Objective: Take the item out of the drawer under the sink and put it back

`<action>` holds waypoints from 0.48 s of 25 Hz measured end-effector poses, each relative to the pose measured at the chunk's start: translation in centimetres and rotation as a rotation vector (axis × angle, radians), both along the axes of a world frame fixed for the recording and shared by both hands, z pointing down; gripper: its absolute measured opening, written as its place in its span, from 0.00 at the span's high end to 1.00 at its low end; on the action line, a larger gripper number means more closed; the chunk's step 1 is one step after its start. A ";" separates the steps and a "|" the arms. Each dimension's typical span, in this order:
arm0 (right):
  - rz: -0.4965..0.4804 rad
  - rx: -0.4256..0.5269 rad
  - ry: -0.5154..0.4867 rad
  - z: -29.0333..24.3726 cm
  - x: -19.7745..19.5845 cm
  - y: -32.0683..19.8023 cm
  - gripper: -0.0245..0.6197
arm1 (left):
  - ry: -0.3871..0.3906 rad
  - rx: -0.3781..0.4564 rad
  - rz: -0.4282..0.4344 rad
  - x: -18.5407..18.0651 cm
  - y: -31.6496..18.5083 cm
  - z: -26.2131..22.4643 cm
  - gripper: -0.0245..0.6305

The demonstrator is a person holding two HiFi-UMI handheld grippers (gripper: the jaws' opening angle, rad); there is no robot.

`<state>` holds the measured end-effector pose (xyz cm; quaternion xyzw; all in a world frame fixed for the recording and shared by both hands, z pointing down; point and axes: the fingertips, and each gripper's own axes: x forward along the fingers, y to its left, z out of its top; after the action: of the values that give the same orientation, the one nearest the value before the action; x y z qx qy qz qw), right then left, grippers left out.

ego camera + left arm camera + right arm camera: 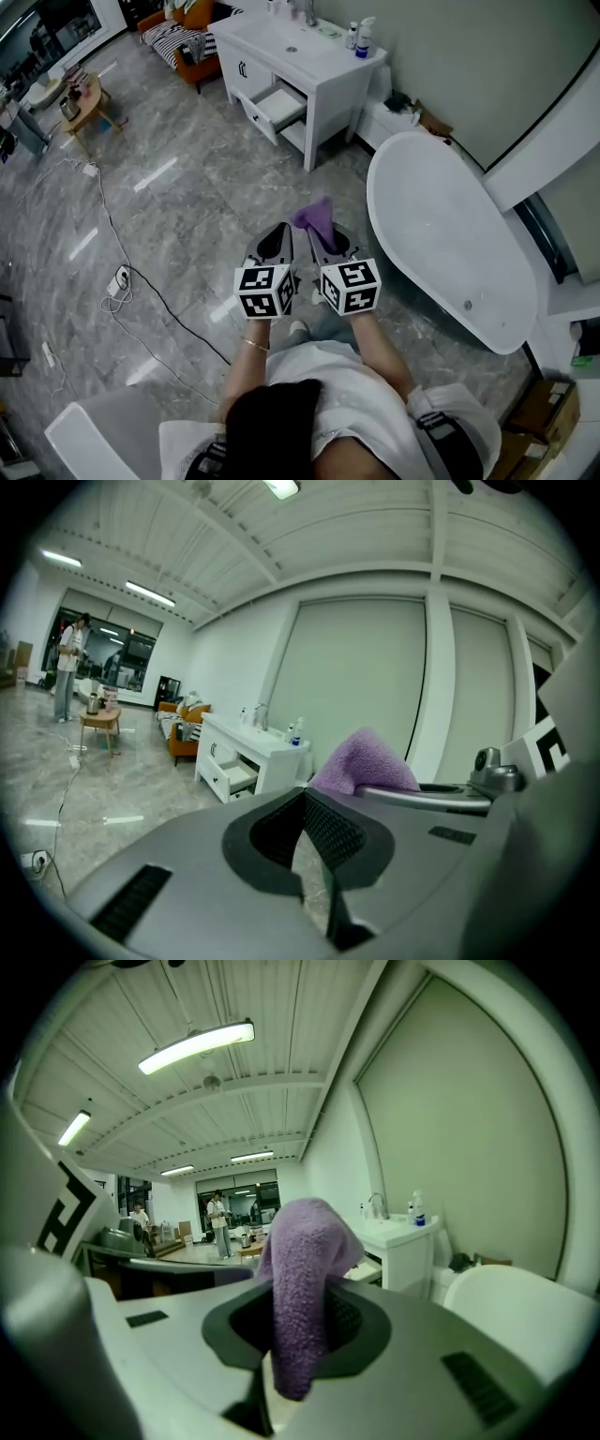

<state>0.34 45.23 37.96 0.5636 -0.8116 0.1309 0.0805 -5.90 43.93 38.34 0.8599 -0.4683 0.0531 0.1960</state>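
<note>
right claw (296,1340) grips a purple towel (302,1241); left claw (307,841) closed, empty.

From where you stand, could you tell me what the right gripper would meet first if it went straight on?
The right gripper would probably reach the white vanity near its open drawer, across bare floor; depth is unclear.

A soft, crumpled purple cloth (315,217) sits mid-frame in the head view. The right gripper (298,1326) pinches it between its jaws, a fold bulging above them. At upper middle, the white drawer (278,105) under the sink (292,45) stands pulled open.
</note>
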 end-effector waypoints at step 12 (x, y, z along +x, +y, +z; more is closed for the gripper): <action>0.015 0.016 0.018 0.4 2.2 -3.9 0.86 | 0.001 0.015 -0.016 1.4 -3.9 0.0 0.96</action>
<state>2.50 41.29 38.35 0.5715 -0.8076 0.1196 0.0823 -4.46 39.98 38.29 0.8577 -0.4753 0.0474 0.1901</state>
